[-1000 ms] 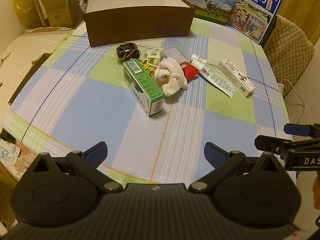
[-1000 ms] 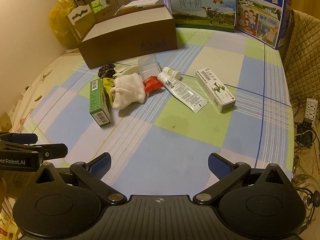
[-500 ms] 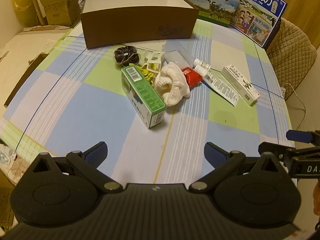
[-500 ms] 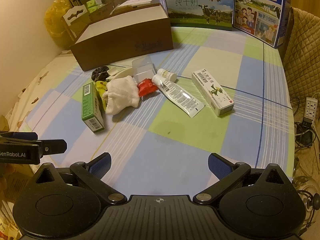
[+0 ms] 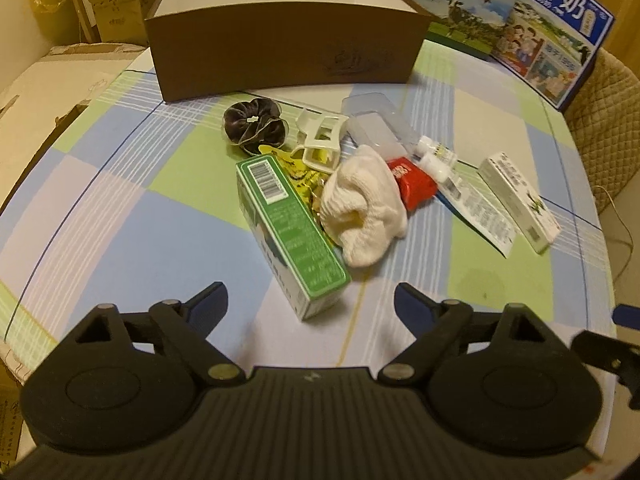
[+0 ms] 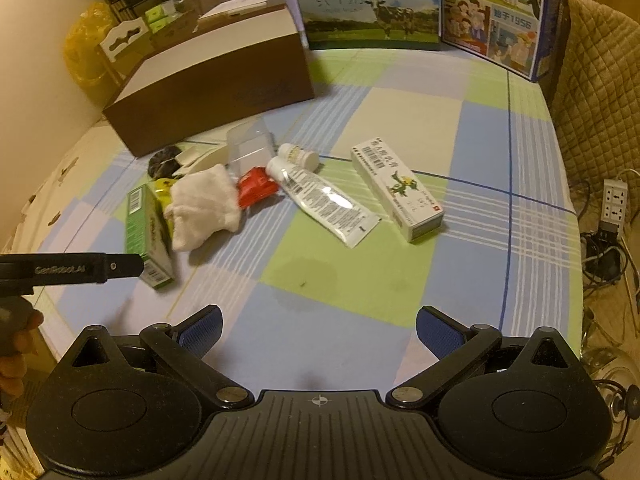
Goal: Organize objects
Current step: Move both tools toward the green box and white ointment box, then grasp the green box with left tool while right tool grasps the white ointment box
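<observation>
A green carton (image 5: 288, 220) lies on the checked tablecloth (image 5: 120, 216) with its near end between the fingertips of my left gripper (image 5: 310, 302). The jaws are closing and the pads stand clear of the carton. Beside it lie a white cloth (image 5: 360, 208), a yellow packet (image 5: 300, 172), a red packet (image 5: 414, 182), a dark scrunchie (image 5: 254, 126), a white claw clip (image 5: 320, 140) and a clear case (image 5: 376, 120). A tube (image 6: 324, 200), a small bottle (image 6: 298, 155) and a white carton (image 6: 396, 188) lie ahead of my right gripper (image 6: 319, 326), which is open with nothing between its fingers.
An open brown box (image 5: 280, 52) stands behind the pile. Two milk cartons (image 6: 368, 0) line the table's far edge. A quilted chair (image 6: 596, 80) and a power strip (image 6: 614, 200) on the floor are at the right. Cardboard boxes (image 5: 104, 8) stand at the far left.
Both grippers have come forward toward the pile. The left one has sunk, its jaws have narrowed, and the green carton's end now sits between them.
</observation>
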